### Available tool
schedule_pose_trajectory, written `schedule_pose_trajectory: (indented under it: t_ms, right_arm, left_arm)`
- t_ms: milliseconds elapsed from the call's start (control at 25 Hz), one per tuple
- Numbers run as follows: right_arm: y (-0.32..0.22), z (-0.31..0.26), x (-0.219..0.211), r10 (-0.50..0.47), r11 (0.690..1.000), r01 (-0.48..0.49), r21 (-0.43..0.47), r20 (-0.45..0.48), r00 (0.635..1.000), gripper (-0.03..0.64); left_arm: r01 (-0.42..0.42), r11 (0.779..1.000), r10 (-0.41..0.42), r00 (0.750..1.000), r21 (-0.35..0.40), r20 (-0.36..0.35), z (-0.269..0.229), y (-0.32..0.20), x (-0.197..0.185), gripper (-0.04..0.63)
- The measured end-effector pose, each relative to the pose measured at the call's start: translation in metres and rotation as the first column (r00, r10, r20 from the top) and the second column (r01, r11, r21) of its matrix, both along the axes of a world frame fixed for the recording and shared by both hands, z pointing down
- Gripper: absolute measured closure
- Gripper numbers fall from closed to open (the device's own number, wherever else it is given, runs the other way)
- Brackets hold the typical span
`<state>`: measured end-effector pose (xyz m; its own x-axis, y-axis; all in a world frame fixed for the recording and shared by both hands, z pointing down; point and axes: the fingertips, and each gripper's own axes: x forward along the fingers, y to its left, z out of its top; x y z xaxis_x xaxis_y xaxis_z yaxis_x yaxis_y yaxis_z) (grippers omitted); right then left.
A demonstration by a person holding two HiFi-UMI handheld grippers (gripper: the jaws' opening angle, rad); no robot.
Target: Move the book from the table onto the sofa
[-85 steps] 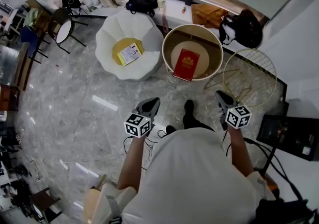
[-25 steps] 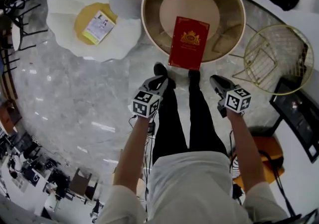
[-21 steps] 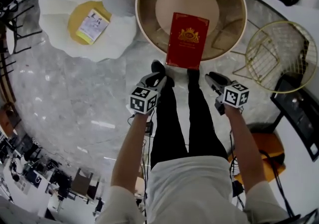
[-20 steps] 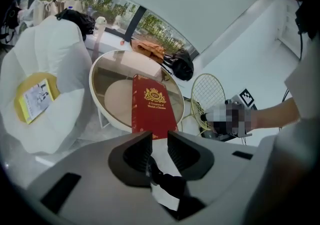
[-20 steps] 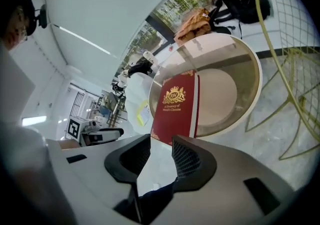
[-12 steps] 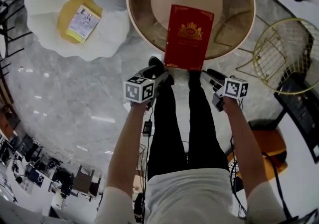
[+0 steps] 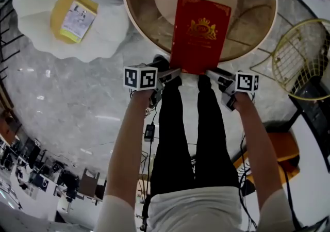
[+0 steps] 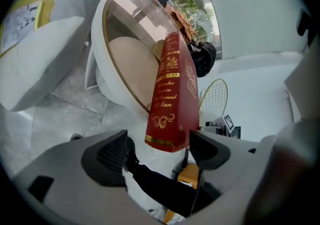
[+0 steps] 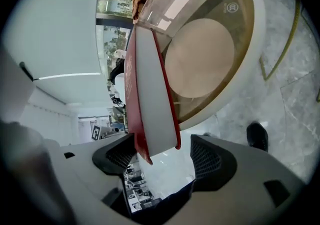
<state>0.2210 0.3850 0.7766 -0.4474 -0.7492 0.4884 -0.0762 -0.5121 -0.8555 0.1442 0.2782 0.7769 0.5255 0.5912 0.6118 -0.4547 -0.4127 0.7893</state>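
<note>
The left gripper point(image 8: 157, 151) has its jaws wide apart, having just been opening. The spine-side near corner of the red book point(image 7: 201, 32) sits between them with neither pad pressing on it. The right gripper point(image 9: 157, 156), its jaws likewise just opened wide, straddles the book's page-edge near corner without gripping it. The book lies on the round glass-topped table point(image 7: 131, 19), its near end overhanging the table's near rim, while the white sofa point(image 7: 31, 30) stands to the far left, well apart from the book, with a yellow booklet point(image 7: 76, 19) on its seat.
</note>
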Motion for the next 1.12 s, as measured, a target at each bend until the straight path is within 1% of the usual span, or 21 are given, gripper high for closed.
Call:
schedule_pose_trajectory:
  t_ms: [80, 200, 360, 440, 520, 600, 720, 920, 1120]
  right_arm:
    - [-0.005, 0.001, -0.002, -0.015, 1.000, 0.015, 0.008, 0.025, 1.000, 0.270]
    - [-0.010, 0.004, -0.007, -0.041, 0.999, 0.040, 0.023, 0.049, 0.998, 0.270]
    - [-0.019, 0.003, -0.009, -0.058, 0.996, 0.053, 0.066, 0.078, 0.995, 0.270]
    - [-0.018, 0.004, -0.009, -0.066, 0.996, 0.060, 0.072, 0.085, 0.994, 0.270]
    - [-0.019, 0.004, -0.009, -0.067, 0.995, 0.059, 0.085, 0.094, 0.993, 0.270]
    - [-0.019, 0.004, -0.009, -0.065, 0.995, 0.057, 0.085, 0.097, 0.993, 0.270]
    - [-0.019, 0.003, -0.010, -0.062, 0.995, 0.054, 0.087, 0.095, 0.994, 0.272]
    - [-0.009, -0.001, -0.022, -0.119, 0.990, 0.112, 0.084, 0.079, 0.990, 0.278]
    - [0.001, -0.010, -0.030, -0.165, 0.984, 0.160, 0.079, 0.053, 0.985, 0.291]
  left_arm:
    - [-0.020, 0.999, 0.020, 1.000, -0.045, -0.002, 0.004, 0.005, 0.002, 0.210]
    - [-0.056, 0.995, 0.054, 0.998, -0.084, -0.020, 0.006, 0.010, 0.005, 0.196]
    - [-0.057, 0.984, 0.045, 0.996, -0.172, -0.075, 0.001, 0.015, 0.017, 0.196]
    - [-0.058, 0.978, 0.038, 0.994, -0.203, -0.099, 0.000, 0.017, 0.023, 0.196]
    - [-0.063, 0.975, 0.040, 0.993, -0.213, -0.108, 0.003, 0.017, 0.027, 0.199]
    - [-0.065, 0.972, 0.041, 0.993, -0.227, -0.111, 0.004, 0.018, 0.030, 0.248]
    - [-0.055, 0.967, 0.026, 0.993, -0.249, -0.116, 0.000, 0.023, 0.030, 0.281]
    - [-0.047, 0.964, 0.018, 0.994, -0.261, -0.112, -0.005, 0.038, 0.017, 0.291]
    - [-0.033, 0.969, -0.001, 0.991, -0.246, -0.136, -0.015, 0.045, 0.003, 0.302]
